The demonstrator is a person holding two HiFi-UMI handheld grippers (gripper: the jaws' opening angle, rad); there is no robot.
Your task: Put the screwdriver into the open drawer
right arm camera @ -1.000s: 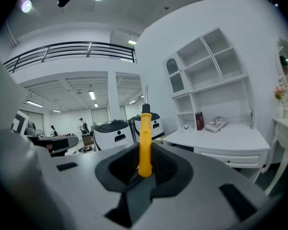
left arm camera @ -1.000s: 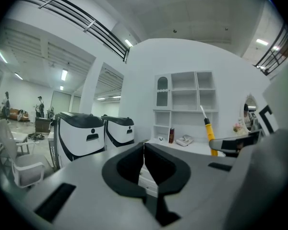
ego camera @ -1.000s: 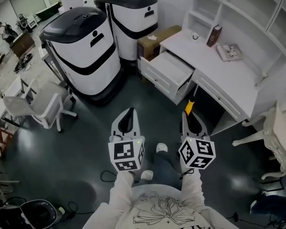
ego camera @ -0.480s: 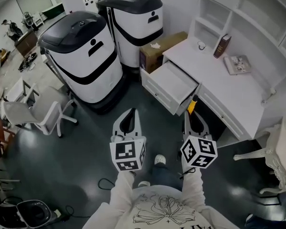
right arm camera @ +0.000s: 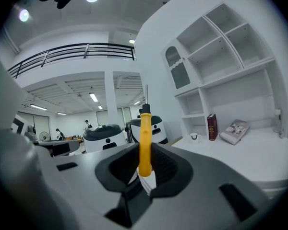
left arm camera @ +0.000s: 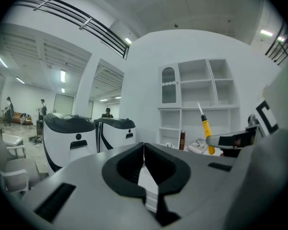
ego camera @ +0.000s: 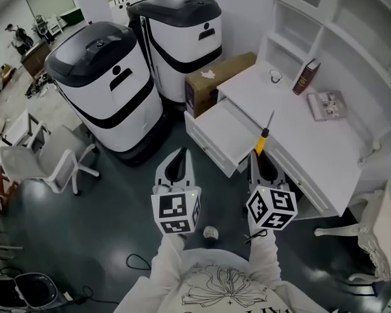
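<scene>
A yellow-handled screwdriver [ego camera: 263,137] stands upright with its metal tip up, clamped between the jaws of my right gripper [ego camera: 260,159]; the same screwdriver [right arm camera: 145,143] shows in the right gripper view. The white desk's open drawer [ego camera: 225,133] lies just ahead and left of it, pulled out and showing nothing inside. My left gripper [ego camera: 176,167] hangs over the dark floor beside the right one, its jaws [left arm camera: 144,164] closed together with nothing in them. The screwdriver [left arm camera: 206,131] also appears at the right of the left gripper view.
Two large white-and-black machines [ego camera: 107,77] stand at the left, a cardboard box [ego camera: 215,77] behind the drawer. The white desk [ego camera: 300,135] carries a dark red book [ego camera: 309,75], a magazine [ego camera: 330,104] and a small cup [ego camera: 275,76]. A white chair [ego camera: 36,155] stands far left.
Both grippers and the person have moved forward toward the desk; the open drawer now lies much closer, just ahead of the screwdriver. Both jaws stand as before.
</scene>
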